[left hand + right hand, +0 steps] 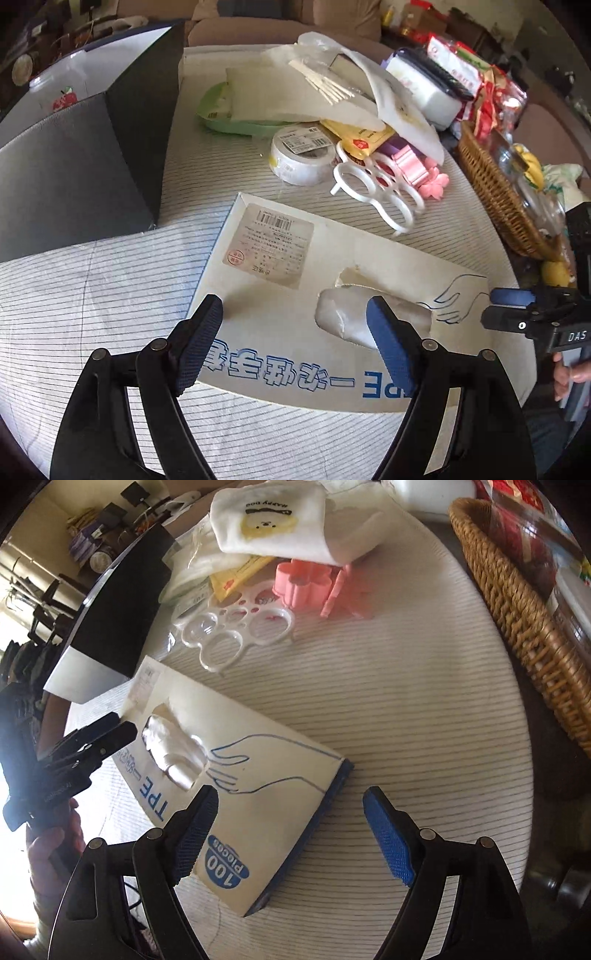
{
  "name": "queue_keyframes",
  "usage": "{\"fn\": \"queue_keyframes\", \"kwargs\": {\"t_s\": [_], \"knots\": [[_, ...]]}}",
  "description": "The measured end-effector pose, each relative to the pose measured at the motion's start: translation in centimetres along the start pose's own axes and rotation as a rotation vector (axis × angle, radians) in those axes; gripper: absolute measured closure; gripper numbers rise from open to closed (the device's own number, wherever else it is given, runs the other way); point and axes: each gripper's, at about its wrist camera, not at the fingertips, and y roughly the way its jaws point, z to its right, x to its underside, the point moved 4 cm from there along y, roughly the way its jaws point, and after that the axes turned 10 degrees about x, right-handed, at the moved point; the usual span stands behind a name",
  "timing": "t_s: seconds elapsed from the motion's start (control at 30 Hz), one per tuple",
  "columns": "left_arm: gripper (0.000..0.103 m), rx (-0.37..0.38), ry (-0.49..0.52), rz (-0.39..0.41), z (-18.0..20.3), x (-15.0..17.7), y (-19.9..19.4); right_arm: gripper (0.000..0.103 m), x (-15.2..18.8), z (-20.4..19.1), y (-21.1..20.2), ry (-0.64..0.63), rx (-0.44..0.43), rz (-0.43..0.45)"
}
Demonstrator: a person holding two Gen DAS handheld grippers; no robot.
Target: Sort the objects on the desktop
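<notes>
A flat white box of TPE gloves (325,295) lies on the striped table mat, a glove poking from its slot; it also shows in the right wrist view (258,786). My left gripper (295,339) is open just above the box's near half. My right gripper (291,830) is open, hovering over the box's right end edge. A tape roll (300,157), a white ring holder (376,184), pink clips (410,168) and a pink flower cutter (301,585) lie behind the box.
A dark box (74,173) stands at the left. A wicker basket (517,609) with snacks sits at the right. A pile of white bags, a green tray (229,122) and a white pouch (269,524) fill the back.
</notes>
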Motion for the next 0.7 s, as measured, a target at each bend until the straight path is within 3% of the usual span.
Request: {"fn": "queue_keyframes", "kwargs": {"t_s": [0.1,0.2,0.33,0.4,0.47,0.6,0.7], "knots": [[0.024,0.001,-0.009,-0.013,-0.1,0.5,-0.5,0.018,-0.2,-1.0,1.0,-0.017,-0.028,-0.034],[0.024,-0.056,-0.015,0.011,-1.0,0.6,-1.0,0.018,-0.8,-1.6,1.3,-0.019,-0.016,-0.032],[0.024,-0.09,-0.089,0.031,-3.6,0.3,-1.0,0.018,-1.2,-1.8,1.5,-0.023,-0.008,-0.023],[0.022,-0.062,-0.129,-0.017,-4.5,0.6,0.3,0.018,-1.2,-1.9,1.6,-0.022,-0.005,-0.018],[0.01,-0.02,-0.143,-0.023,-4.3,0.8,0.8,0.018,-1.5,-2.1,1.8,-0.022,0.009,-0.013],[0.01,0.004,-0.13,-0.09,-2.9,1.8,1.0,0.006,-2.8,-2.7,2.1,-0.046,0.084,0.016],[0.01,0.057,-0.135,-0.161,-1.6,3.8,0.4,0.004,-4.1,-2.9,2.3,-0.074,0.142,0.036]]}}
